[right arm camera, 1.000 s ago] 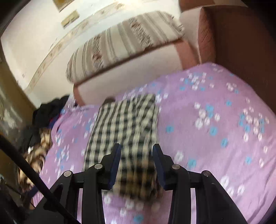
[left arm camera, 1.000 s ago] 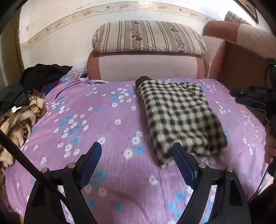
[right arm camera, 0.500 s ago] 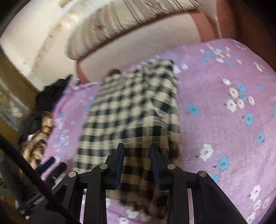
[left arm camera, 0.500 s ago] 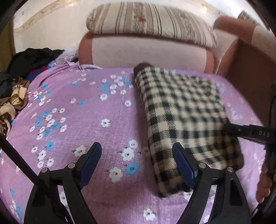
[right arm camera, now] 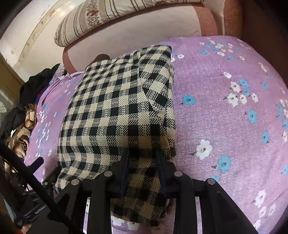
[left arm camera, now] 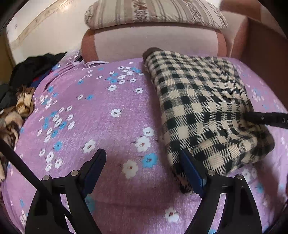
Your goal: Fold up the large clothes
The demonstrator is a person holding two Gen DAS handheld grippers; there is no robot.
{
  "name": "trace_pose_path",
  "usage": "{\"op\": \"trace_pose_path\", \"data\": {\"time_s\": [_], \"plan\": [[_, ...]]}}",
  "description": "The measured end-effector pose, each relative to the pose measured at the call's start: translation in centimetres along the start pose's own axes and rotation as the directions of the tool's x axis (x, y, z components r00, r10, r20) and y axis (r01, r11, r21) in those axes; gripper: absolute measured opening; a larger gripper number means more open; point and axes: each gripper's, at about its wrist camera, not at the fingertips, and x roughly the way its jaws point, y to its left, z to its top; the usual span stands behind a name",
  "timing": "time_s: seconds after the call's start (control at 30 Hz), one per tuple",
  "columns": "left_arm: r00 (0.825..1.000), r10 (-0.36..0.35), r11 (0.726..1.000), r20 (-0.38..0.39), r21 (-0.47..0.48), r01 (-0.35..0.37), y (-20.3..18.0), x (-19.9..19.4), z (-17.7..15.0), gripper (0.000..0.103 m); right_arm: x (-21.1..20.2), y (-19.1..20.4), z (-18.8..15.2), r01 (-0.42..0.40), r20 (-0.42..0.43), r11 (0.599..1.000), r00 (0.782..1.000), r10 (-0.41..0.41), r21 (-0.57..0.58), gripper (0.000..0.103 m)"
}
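A folded black-and-cream checked garment [left arm camera: 203,108] lies lengthwise on the purple flowered bed cover [left arm camera: 100,117]. My left gripper [left arm camera: 144,167] is open, low over the cover, its right finger touching the garment's near left corner. My right gripper [right arm camera: 142,162] has its jaws narrowly apart around the garment's near edge [right arm camera: 115,111], with checked cloth bunched between the fingers. The right gripper's black finger also shows in the left wrist view [left arm camera: 266,118], resting on the garment's right side.
A striped pillow [left arm camera: 154,12] lies on a pink and brown headrest [left arm camera: 153,43] behind the bed. A heap of dark and brown-patterned clothes [left arm camera: 19,93] lies at the bed's left edge. A brown side panel [left arm camera: 264,54] stands on the right.
Both grippers have moved forward and down to the garment's near edge. My right gripper now has the cloth between its fingers. My left gripper stays open and has reached the near left corner.
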Motion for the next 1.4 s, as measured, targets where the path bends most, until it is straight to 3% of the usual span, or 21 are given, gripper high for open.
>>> {"op": "trace_pose_path", "data": {"time_s": [0.17,0.23,0.3,0.37,0.4,0.47,0.53,0.63,0.77,0.87,0.93,0.97,1.07,1.27,1.4], "plan": [[0.997,0.006,0.996,0.073,-0.084,0.000,2.7,-3.0,-0.3,0.083,-2.3,0.7,-0.2,0.029,0.088,1.000,0.996,-0.028,-0.011,0.033],[0.991,0.035,0.993,0.129,-0.116,-0.020,3.5,-4.7,0.0,0.084,-3.1,1.7,-0.3,0.001,0.120,1.000,0.993,0.003,-0.028,0.033],[0.981,0.058,0.989,0.187,-0.145,-0.031,4.3,-6.2,0.3,0.089,-3.5,3.5,-0.6,-0.098,0.132,0.994,0.986,0.104,-0.057,0.033],[0.958,0.086,0.984,0.274,-0.174,-0.038,5.1,-8.1,0.5,0.094,-3.2,5.1,-1.0,-0.202,0.105,0.977,0.973,0.208,-0.069,0.033],[0.947,0.095,0.983,0.308,-0.181,-0.039,5.4,-8.8,0.5,0.100,-2.8,6.0,-1.3,-0.294,0.068,0.954,0.952,0.298,-0.064,0.033],[0.924,0.117,0.980,0.364,-0.193,-0.048,5.9,-10.2,0.5,0.103,-1.7,7.4,-1.9,-0.394,0.007,0.918,0.919,0.395,-0.047,0.033],[0.926,0.111,0.980,0.361,-0.196,-0.041,6.4,-10.6,0.6,0.103,0.1,8.9,-2.7,-0.419,-0.083,0.907,0.906,0.415,-0.042,0.033],[0.950,0.038,0.983,0.311,-0.180,0.020,6.7,-10.2,0.7,0.103,2.2,10.0,-4.4,-0.362,-0.155,0.930,0.924,0.348,-0.069,0.034],[0.945,0.085,0.983,0.315,-0.179,-0.029,6.2,-10.0,0.5,0.103,0.9,9.7,-5.0,-0.391,-0.177,0.917,0.911,0.373,-0.081,0.038],[0.948,0.090,0.986,0.306,-0.164,-0.040,5.4,-9.6,0.3,0.103,-1.3,8.1,-4.6,-0.366,-0.107,0.927,0.928,0.356,-0.086,0.038],[0.950,0.097,0.987,0.297,-0.150,-0.054,4.8,-9.3,0.2,0.103,-2.9,7.0,-4.2,-0.319,-0.041,0.943,0.948,0.316,-0.095,0.041],[0.952,0.096,0.988,0.290,-0.145,-0.056,4.6,-9.2,0.2,0.103,-3.9,5.9,-3.8,-0.262,0.014,0.960,0.964,0.265,-0.098,0.045],[0.960,0.098,0.989,0.262,-0.137,-0.063,3.6,-8.7,-0.1,0.103,-5.7,3.8,-3.1,-0.138,0.099,0.987,0.984,0.145,-0.079,0.049],[0.986,0.013,0.994,0.165,-0.112,0.006,1.8,-7.1,-0.9,0.103,-6.8,1.7,-3.2,0.075,0.155,0.994,0.986,-0.061,-0.085,0.054],[0.993,0.000,0.995,0.116,-0.099,0.011,1.1,-6.0,-1.4,0.103,-6.4,0.9,-3.8,0.126,0.120,0.988,0.986,-0.115,-0.084,0.054]]}}
